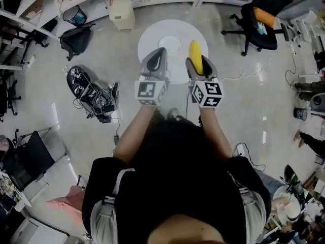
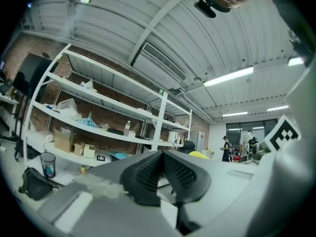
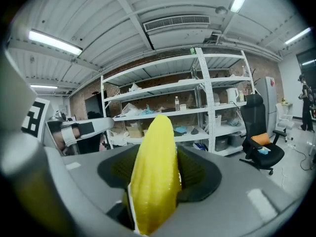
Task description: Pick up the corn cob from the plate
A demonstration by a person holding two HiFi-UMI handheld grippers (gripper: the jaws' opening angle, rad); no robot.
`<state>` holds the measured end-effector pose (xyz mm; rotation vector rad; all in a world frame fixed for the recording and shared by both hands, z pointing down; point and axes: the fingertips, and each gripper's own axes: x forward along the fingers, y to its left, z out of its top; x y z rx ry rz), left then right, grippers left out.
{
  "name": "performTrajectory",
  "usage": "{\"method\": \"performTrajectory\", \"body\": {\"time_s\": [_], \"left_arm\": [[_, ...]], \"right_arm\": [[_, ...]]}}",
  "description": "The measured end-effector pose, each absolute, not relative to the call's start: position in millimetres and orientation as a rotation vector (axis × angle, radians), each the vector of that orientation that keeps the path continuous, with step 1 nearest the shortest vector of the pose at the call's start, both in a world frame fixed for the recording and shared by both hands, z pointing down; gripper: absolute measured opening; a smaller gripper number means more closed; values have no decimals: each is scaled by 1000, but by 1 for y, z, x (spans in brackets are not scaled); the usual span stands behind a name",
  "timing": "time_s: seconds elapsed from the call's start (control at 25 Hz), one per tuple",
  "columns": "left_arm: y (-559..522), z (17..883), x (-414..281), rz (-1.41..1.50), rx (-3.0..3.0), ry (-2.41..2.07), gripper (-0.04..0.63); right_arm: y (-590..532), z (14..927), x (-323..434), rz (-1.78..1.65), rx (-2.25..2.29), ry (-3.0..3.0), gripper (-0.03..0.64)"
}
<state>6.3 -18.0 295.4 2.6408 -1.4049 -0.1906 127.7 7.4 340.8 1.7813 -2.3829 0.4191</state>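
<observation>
The right gripper [image 1: 197, 68] pinches the yellow corn cob [image 1: 195, 55] between its jaws. The cob's long axis runs along them, its tip poking out ahead, clear of the white plate [image 1: 168, 43] (which sits just to the cob's left). The left gripper [image 1: 155, 60] hovers alongside, jaws pressed together on nothing.

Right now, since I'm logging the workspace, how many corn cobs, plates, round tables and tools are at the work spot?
Corn cob: 1
Plate: 1
Round table: 1
Tools: 2 (left tool, right tool)
Total: 5
</observation>
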Motion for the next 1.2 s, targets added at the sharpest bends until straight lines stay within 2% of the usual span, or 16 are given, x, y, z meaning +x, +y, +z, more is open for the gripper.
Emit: {"method": "performTrajectory", "body": {"time_s": [1.2], "left_arm": [[-8,280,16,-198,2674,-1435,0]], "right_arm": [[19,303,141,333,1802,-2481,244]]}}
